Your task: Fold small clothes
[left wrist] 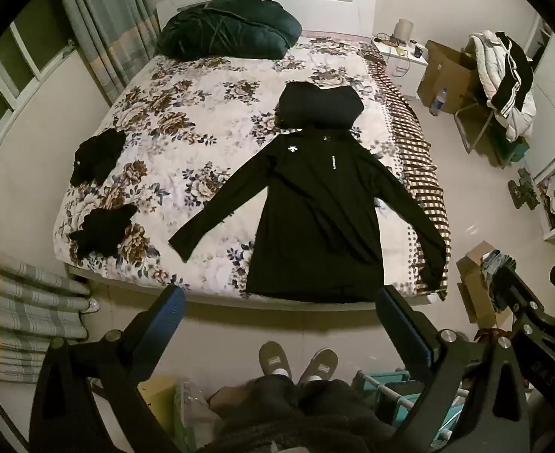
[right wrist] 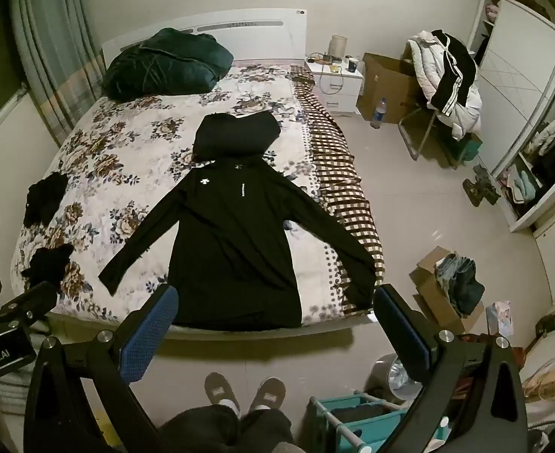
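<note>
With both the left gripper (left wrist: 281, 324) and right gripper (right wrist: 273, 321) wide apart and empty, start by pinching each cuff of the black long-sleeved hooded top (left wrist: 315, 219) at mid-frame, then fold inward.

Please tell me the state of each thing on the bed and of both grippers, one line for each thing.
black long-sleeved top: laid flat, sleeves spread, not folded.
folded black garment: folded, just above the top's collar.
two small black clothes: crumpled, apart, near the bed's left edge.
dark green bedding: bundled by the headboard.
left gripper: open, empty, above the floor.
right gripper: open, empty.
</note>
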Demonstrator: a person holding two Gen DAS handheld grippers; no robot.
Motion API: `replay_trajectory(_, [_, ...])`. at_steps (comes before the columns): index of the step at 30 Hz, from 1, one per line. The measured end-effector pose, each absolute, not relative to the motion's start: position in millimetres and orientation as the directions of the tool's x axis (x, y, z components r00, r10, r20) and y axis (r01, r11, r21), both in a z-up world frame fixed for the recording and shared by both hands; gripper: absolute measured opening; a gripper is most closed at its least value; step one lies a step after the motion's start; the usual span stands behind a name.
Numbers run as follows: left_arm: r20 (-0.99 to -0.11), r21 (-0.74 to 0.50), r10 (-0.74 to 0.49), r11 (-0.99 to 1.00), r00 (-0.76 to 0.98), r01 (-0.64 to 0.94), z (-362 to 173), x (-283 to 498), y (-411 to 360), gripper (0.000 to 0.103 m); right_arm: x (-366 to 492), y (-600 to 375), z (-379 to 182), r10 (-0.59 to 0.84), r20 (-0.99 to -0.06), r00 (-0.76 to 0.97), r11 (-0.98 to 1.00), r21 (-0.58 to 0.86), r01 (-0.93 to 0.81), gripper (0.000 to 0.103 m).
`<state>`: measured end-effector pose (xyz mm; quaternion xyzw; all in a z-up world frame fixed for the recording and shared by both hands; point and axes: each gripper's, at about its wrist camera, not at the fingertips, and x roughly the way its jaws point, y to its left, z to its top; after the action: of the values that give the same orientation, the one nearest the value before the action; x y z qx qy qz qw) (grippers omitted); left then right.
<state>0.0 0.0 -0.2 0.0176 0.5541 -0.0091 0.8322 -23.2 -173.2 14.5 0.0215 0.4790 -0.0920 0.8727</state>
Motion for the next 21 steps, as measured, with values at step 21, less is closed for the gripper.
replay_trajectory(21, [-0.920,0.022,0.006,0.999,0.391,0.036,0.1,0.0,-0.2,0.103,-27.3,-173.4,17.4,-0.144,-0.839,0.525,0.982,-0.057,0.179,0.103])
